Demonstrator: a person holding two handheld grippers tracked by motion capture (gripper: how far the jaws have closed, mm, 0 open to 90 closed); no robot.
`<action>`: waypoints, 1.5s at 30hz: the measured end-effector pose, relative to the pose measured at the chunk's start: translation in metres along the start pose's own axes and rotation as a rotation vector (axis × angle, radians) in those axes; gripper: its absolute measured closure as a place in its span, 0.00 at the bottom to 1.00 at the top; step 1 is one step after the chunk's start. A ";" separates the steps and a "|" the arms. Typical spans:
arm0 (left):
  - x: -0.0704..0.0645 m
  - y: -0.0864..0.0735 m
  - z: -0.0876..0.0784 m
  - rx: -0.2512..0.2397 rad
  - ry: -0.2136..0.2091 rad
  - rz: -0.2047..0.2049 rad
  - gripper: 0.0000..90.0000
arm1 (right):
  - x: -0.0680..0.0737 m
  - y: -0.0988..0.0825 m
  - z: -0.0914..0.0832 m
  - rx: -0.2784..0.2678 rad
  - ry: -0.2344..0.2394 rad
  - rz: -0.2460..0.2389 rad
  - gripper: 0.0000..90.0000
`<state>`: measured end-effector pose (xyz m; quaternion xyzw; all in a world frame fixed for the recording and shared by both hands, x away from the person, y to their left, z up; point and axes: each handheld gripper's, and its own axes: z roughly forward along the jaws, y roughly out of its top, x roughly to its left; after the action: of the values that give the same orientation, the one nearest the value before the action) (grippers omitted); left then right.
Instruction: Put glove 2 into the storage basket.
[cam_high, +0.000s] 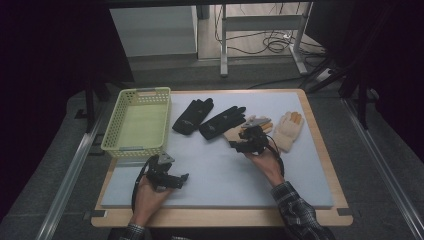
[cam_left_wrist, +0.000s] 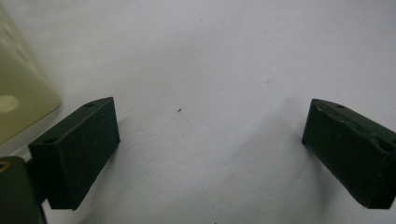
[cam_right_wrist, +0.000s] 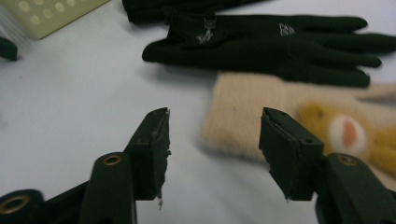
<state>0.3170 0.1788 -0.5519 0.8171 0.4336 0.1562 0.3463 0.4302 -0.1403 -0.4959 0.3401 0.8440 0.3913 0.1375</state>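
Observation:
Two black gloves (cam_high: 192, 116) (cam_high: 221, 122) lie side by side on the white mat, right of the basket. A beige knit glove (cam_high: 232, 133) lies next to them, and its pair (cam_high: 289, 130) rests farther right. My right gripper (cam_high: 238, 145) hovers over the nearer beige glove. In the right gripper view its jaws (cam_right_wrist: 215, 121) stand open, with the beige glove's cuff (cam_right_wrist: 238, 112) just beyond the tips and the black glove (cam_right_wrist: 261, 42) behind it. My left gripper (cam_high: 183, 178) rests open near the mat's front left, with bare mat between its jaws (cam_left_wrist: 210, 116).
A pale yellow-green plastic basket (cam_high: 112, 127) stands at the mat's far left, and its corner shows in the left gripper view (cam_left_wrist: 18, 93). The white mat (cam_high: 225, 180) covers a wooden table. Beyond the table are desk legs and cables on the floor.

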 end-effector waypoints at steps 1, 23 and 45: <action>0.000 0.000 0.000 0.000 -0.001 -0.001 0.05 | 0.000 0.003 0.003 0.002 0.000 -0.004 0.50; 0.000 0.000 0.000 0.000 -0.002 -0.002 0.05 | 0.004 0.060 0.088 0.037 -0.034 0.004 0.46; 0.000 0.000 0.000 0.002 -0.002 -0.001 0.04 | 0.028 0.060 0.087 0.098 -0.046 -0.108 0.89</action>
<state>0.3172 0.1789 -0.5520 0.8174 0.4338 0.1549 0.3459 0.4815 -0.0444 -0.5063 0.3095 0.8759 0.3334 0.1609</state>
